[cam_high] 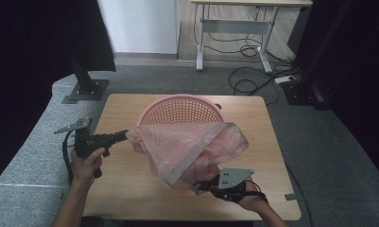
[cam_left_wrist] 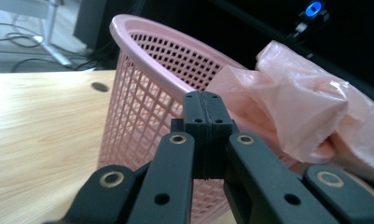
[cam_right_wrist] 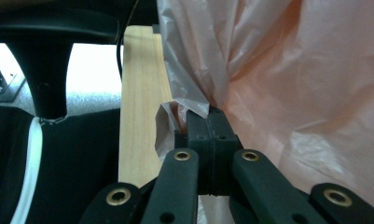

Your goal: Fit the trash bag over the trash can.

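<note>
A pink mesh basket (cam_high: 180, 111) (cam_left_wrist: 142, 93) stands upright at the back of the wooden table (cam_high: 125, 189). In front of it a thin pink plastic bag (cam_high: 187, 144) (cam_left_wrist: 306, 107) (cam_right_wrist: 292, 93) hangs spread between both grippers, covering the basket's near rim. My left gripper (cam_high: 124, 135) (cam_left_wrist: 206, 100) points right, its jaws shut at the bag's left corner beside the basket wall. My right gripper (cam_high: 196, 187) (cam_right_wrist: 209, 114) is low near the table's front edge, jaws shut on a bunched fold of the bag's lower edge.
A black stand base (cam_high: 85, 90) sits on the grey floor left of the table. A desk frame (cam_high: 234, 28) and loose cables (cam_high: 253, 71) lie beyond the far edge. The table has a small round hole (cam_left_wrist: 100, 87) near the basket.
</note>
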Demonstrator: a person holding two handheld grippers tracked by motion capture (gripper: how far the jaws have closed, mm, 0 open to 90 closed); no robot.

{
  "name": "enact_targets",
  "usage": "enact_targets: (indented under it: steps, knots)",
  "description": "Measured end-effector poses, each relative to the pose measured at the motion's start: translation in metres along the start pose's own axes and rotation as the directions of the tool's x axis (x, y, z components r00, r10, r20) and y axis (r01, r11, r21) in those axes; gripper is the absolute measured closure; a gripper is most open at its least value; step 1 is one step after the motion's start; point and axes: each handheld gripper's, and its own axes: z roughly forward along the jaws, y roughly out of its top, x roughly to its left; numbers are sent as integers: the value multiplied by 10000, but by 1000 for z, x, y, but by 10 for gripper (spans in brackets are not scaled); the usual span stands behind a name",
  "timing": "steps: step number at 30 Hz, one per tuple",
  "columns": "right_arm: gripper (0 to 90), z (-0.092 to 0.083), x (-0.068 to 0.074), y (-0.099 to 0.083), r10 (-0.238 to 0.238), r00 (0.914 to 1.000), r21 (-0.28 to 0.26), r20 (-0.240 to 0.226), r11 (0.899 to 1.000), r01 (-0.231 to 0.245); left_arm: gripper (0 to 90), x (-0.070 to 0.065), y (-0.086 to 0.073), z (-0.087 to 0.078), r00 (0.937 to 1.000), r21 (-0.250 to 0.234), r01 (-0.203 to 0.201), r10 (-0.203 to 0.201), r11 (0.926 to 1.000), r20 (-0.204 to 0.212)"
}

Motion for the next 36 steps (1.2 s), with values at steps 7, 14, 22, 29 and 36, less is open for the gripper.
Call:
enact_targets:
  steps: [7, 14, 22, 29, 36]
  knots:
    - [891, -3, -2, 5, -10, 9999, 9, 162, 10000, 10, 720, -31, 17, 0, 9904, -408, -1283, 1258, 9909, -578]
    - [887, -7, 0, 10, 11, 9999, 106, 120, 9999, -12, 556, -58, 27, 6, 9564, -424, -2453, 2346, 9685, -1742]
    - [887, -16, -3, 13, 113, 9995, 9, 282, 9999, -114, 462, -54, 30, -2, 9681, -442, -2081, 1993, 9771, -1518]
    - [887, -24, -6, 18, 235, 9985, -40, 498, 9997, -234, 356, -61, 31, -3, 9717, -166, -2185, 2160, 9757, -958]
    - [886, -26, -8, 23, 153, 9980, 3, 611, 9999, -153, 447, -60, 26, 14, 9632, 567, -2358, 2411, 9701, -1190]
